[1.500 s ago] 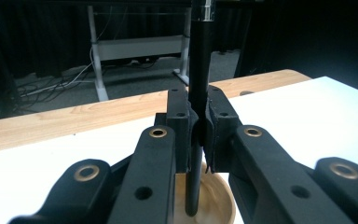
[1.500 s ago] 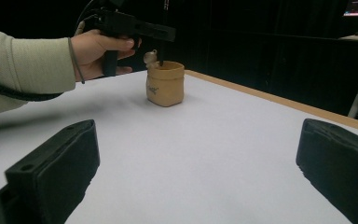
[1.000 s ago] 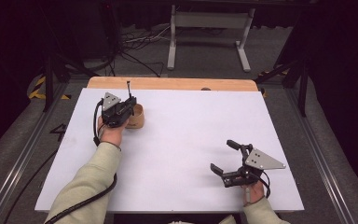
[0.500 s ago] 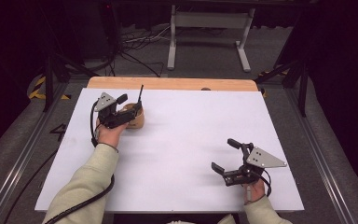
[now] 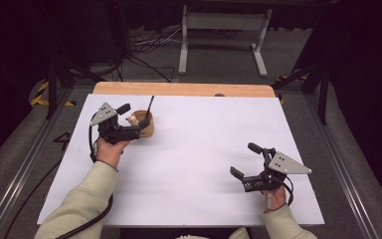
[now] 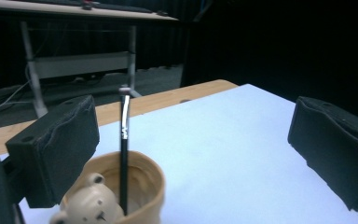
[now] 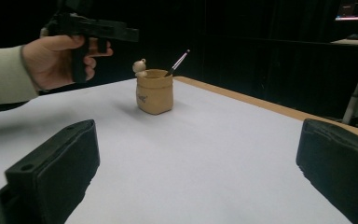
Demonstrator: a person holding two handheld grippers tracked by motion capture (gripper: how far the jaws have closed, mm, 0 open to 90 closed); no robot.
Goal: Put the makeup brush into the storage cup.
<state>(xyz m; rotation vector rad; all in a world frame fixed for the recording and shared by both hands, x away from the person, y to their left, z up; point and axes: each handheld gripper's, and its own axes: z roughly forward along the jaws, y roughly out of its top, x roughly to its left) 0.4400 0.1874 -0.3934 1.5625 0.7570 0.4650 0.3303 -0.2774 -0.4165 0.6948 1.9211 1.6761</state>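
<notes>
A tan ceramic pot (image 5: 145,128) with a small bear figure (image 5: 132,120) on its rim stands at the far left of the white table. A black pen (image 5: 150,103) leans in it, tip down. My left gripper (image 5: 134,121) hovers just left of the pot. Its jaws have just been opening and now stand wide. In the left gripper view the pen (image 6: 124,154) and the pot (image 6: 142,186) lie between the pads, touching neither. My right gripper (image 5: 246,160) is open and empty near the front right, and its view faces the pot (image 7: 154,92).
A white sheet (image 5: 204,149) covers the table, with a wooden strip (image 5: 179,88) bare along the far edge. Beyond it are a metal stand (image 5: 224,22) and cables on the dark floor. Black curtains surround the area.
The left gripper's jaws opened and let go of the pen, which now stands in the pot. The left hand drew back to the left. The right gripper stayed put.
</notes>
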